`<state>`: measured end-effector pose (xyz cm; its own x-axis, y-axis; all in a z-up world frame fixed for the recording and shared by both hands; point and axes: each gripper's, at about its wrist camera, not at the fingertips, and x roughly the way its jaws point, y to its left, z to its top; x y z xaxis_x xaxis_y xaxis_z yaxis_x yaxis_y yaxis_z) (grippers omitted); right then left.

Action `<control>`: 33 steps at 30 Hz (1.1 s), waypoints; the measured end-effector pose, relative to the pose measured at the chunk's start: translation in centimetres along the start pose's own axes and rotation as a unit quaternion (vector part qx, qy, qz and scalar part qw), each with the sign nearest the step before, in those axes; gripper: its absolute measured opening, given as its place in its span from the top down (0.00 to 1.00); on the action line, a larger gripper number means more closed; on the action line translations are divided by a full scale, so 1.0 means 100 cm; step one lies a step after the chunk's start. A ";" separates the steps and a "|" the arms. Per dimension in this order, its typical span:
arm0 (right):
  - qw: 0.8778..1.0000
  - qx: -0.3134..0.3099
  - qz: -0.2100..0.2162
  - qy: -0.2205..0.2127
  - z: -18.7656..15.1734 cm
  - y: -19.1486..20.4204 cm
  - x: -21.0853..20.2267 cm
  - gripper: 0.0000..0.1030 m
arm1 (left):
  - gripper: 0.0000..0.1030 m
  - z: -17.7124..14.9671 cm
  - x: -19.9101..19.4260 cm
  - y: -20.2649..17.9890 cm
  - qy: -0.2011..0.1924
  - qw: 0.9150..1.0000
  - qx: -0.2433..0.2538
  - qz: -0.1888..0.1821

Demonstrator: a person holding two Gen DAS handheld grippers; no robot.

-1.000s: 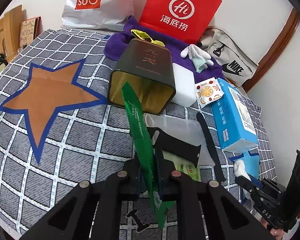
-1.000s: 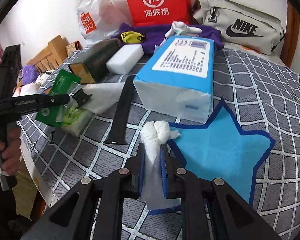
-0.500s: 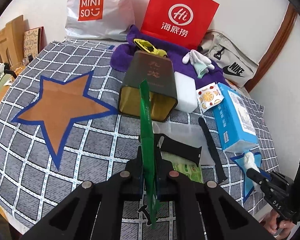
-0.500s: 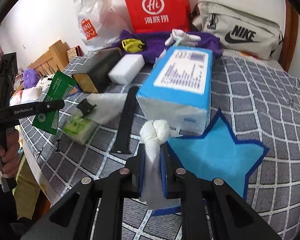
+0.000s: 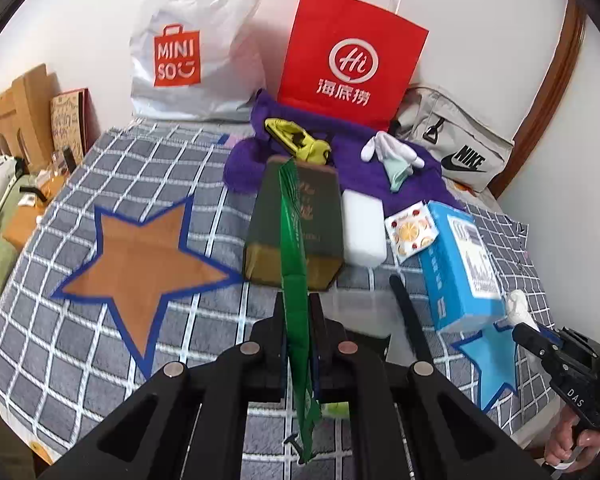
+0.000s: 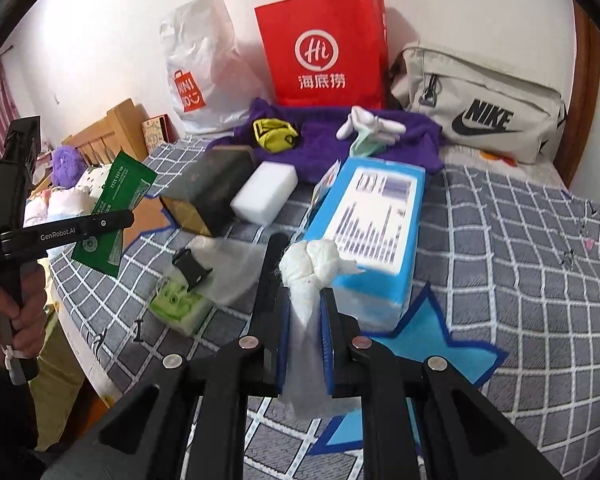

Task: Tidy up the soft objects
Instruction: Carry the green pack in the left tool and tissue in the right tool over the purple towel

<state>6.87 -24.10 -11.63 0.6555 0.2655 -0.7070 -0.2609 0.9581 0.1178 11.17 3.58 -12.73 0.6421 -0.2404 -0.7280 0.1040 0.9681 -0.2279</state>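
Green sachet stands edge-on between the jaws of your left gripper, pinched tight and raised above the bed, in front of the dark box. Left of that box lies the brown star; right of it, the white sponge.

From the right wrist, your right gripper has its jaws clamped on a knotted white tissue wad, held up just before the blue tissue pack and over the blue star.
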 end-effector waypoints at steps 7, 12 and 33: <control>1.000 0.002 -0.016 -0.014 0.030 -0.010 -0.001 0.87 | 0.92 0.025 0.003 -0.007 -0.008 1.000 0.014 0.019; 0.999 -0.001 -0.018 -0.027 0.054 -0.016 -0.001 0.87 | 0.92 0.044 0.005 -0.012 -0.016 0.999 0.021 0.028; 0.999 0.022 -0.039 -0.023 0.134 -0.063 0.054 0.86 | 0.92 0.120 0.066 -0.026 0.008 0.999 0.049 0.021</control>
<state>21.52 -27.30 -6.84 0.7043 0.1930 -0.6832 -0.1765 0.9797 0.0948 24.29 0.27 -9.17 0.6347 -0.1997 -0.7465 0.1522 0.9794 -0.1325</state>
